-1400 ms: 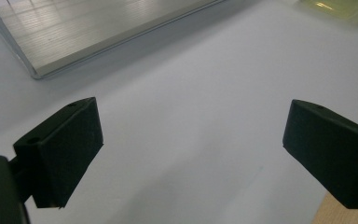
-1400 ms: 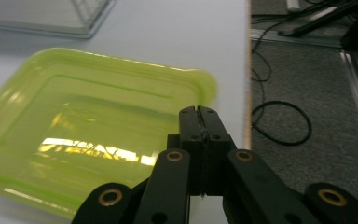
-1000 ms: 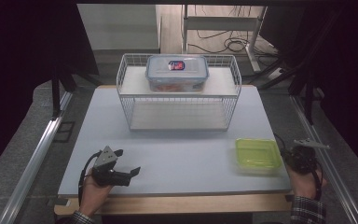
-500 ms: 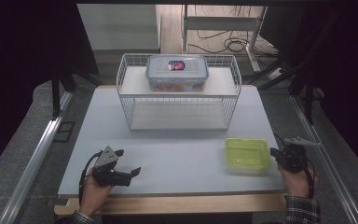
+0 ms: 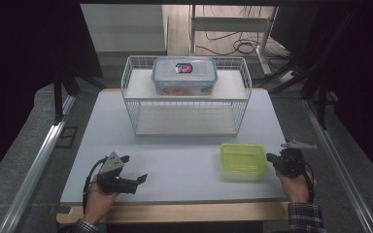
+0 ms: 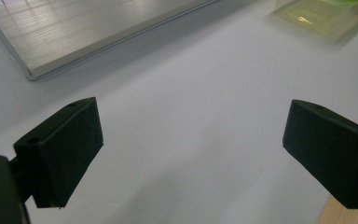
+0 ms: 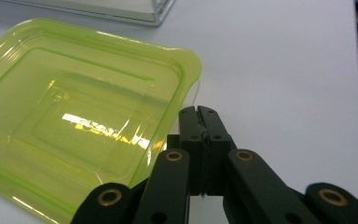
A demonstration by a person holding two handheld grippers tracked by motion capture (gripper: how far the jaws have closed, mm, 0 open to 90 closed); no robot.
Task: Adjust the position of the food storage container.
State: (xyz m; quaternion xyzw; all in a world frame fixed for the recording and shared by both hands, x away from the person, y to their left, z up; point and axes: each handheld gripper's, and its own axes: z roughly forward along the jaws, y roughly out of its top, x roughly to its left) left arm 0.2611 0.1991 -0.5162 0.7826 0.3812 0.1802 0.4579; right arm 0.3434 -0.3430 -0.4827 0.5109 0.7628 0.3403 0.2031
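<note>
The green container (image 7: pixel 70 116) touches the closed right hand-held gripper (image 7: pixel 199 114).

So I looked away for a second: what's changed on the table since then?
The green container has slid left across the table, toward the middle, and the right gripper has moved left with it, jaws shut, against its right rim. The left gripper stays open and in place; the wire rack and the lidded box haven't moved.
</note>
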